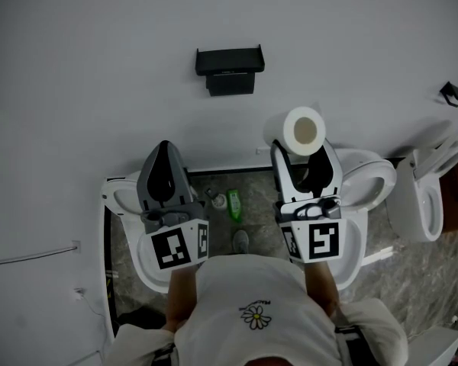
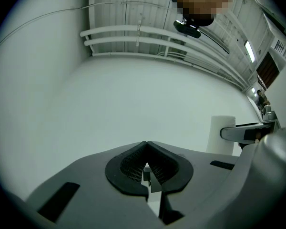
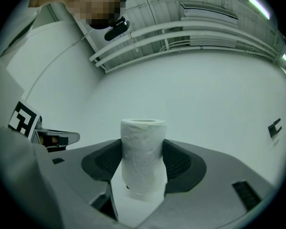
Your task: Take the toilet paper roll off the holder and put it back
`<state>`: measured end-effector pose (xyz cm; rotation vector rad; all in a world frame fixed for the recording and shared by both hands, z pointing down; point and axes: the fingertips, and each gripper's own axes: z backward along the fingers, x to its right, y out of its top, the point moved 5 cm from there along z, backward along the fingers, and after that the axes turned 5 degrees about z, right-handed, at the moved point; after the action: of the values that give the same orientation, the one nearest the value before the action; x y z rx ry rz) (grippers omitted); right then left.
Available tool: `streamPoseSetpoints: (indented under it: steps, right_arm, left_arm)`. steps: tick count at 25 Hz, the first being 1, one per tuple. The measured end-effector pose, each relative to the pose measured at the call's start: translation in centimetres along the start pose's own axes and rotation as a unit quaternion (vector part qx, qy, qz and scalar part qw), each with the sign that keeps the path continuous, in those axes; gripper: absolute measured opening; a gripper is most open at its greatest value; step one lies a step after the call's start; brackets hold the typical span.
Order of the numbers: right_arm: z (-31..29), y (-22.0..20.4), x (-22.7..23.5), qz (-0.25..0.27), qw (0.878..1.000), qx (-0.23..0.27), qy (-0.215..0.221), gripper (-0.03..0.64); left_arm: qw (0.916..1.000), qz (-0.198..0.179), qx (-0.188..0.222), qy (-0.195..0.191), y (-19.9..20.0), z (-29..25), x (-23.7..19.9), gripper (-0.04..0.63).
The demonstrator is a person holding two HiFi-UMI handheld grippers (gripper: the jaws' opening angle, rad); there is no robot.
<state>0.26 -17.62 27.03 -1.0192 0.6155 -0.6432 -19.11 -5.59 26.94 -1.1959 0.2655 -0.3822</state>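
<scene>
Grip on the toilet paper roll [image 3: 143, 149] came across its soft sides, so your right gripper [image 1: 304, 149] left the core free for the holder [image 1: 229, 69], bare on the wall, well apart. Your left gripper [image 2: 146, 163] was pinched closed on nothing. The roll's axis stood upright, hollow end facing you.

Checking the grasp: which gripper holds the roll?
The right gripper: its jaws clamp the sides of the roll. The left gripper has its jaws closed together with nothing between them.
</scene>
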Motion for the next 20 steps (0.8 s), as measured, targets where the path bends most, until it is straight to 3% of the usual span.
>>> streamPoseSetpoints:
  steps: [9,13,20]
  right_arm:
    - [-0.7,0.0,0.2,-0.015,1.0,0.0,0.01,0.268]
    - [-4.1,1.4,1.0,-0.045,0.998,0.026,0.027,0.268]
    - [-12.6,3.4,3.2,-0.012,0.998,0.059,0.02,0.268]
  left_arm:
    - [0.9999,-0.002,-0.008,0.008,-0.3,-0.1,-0.4,0.017]
    - [0.9998,0.0,-0.01,0.014,-0.7,-0.7,-1.2,0.017]
    - [0.9995,0.003,-0.013,0.029,-0.9,-1.6,-2.7,0.017]
